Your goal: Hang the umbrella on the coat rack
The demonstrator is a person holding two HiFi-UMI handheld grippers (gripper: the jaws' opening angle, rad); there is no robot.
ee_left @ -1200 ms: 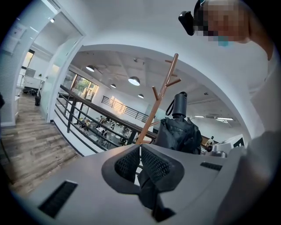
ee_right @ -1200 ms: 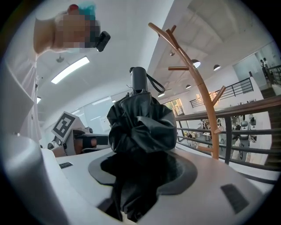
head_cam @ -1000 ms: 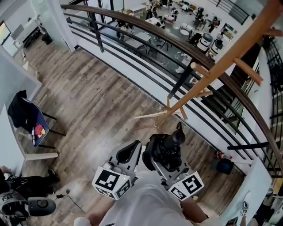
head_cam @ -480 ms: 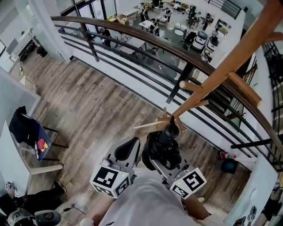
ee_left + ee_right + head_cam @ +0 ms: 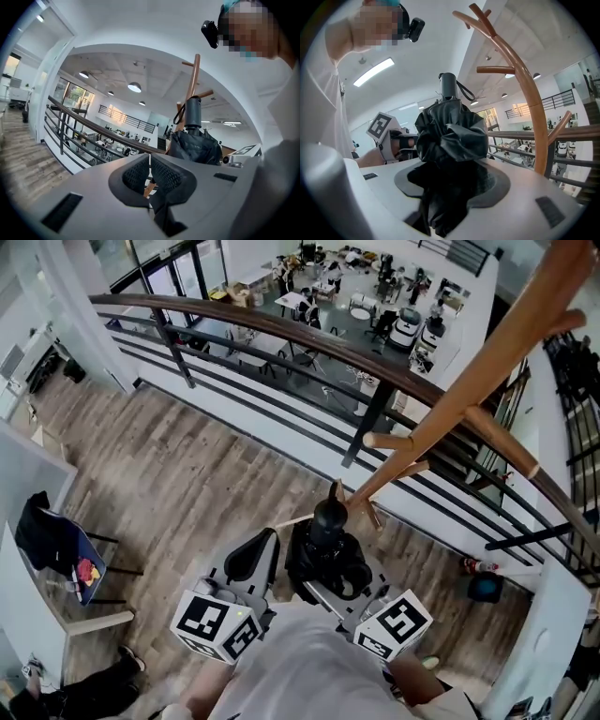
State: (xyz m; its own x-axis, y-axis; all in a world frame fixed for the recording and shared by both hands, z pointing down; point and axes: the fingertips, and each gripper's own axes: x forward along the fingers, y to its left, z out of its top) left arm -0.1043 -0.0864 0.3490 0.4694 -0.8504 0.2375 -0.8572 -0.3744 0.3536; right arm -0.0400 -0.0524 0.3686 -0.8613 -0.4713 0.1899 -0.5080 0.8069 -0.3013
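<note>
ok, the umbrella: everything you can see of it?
The umbrella is a black compact one, folded, its shiny fabric bunched in loose crumpled folds. A dark grey cylindrical handle points up, with a thin black wrist loop off its side. It stands upright, clamped low on the fabric by the right gripper. It sits beside the wooden coat rack, apart from the pole and not on any peg.

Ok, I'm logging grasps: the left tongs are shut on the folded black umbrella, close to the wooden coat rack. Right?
Wrong side: the right tongs are shut on the folded black umbrella, close to the wooden coat rack. The right gripper view shows it; the left tongs are shut on nothing.
</note>
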